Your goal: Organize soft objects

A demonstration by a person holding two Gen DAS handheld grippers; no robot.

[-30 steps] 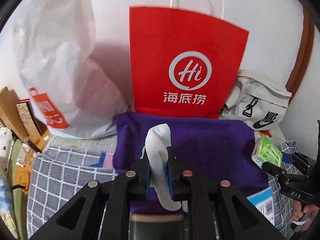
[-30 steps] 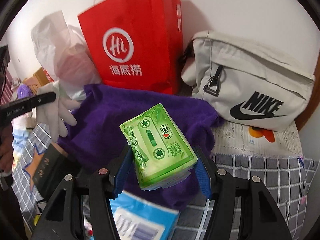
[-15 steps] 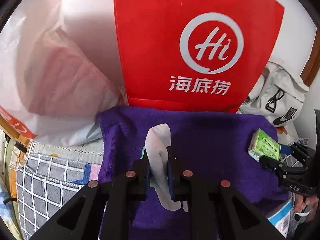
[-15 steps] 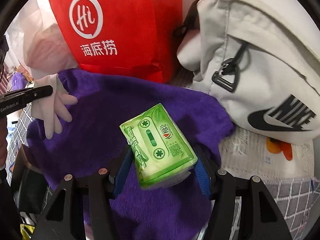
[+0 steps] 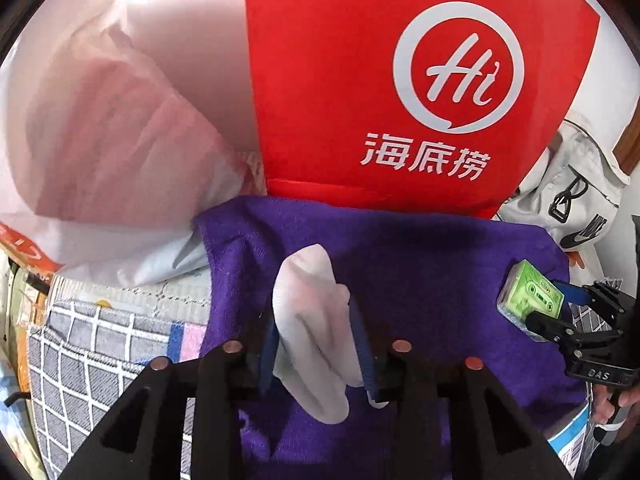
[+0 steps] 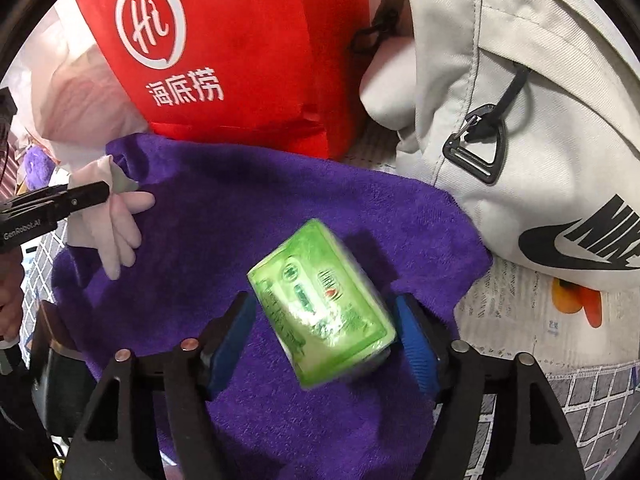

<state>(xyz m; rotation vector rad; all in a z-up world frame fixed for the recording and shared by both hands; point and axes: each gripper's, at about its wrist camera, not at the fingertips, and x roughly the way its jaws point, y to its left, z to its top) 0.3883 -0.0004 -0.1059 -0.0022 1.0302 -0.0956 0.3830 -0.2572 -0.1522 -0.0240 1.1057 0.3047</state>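
A purple towel lies spread in front of the red bag. My left gripper hovers over the towel's left part. Its jaws are opening, and a white rubber glove hangs loosely between the blue pads. From the right wrist view the glove dangles from that gripper. My right gripper is over the towel's right part, jaws opening. The green tissue pack between them is blurred and tilted, with a gap at the left pad. The pack also shows in the left wrist view.
A red paper bag stands against the wall behind the towel. A white Nike bag lies to its right, a white plastic bag to its left. A grey checked cloth covers the surface. A hand holds the right gripper.
Both grippers came forward and down over the purple towel. Both pairs of jaws have spread since half a second ago. The glove has loosened and the tissue pack is slipping.
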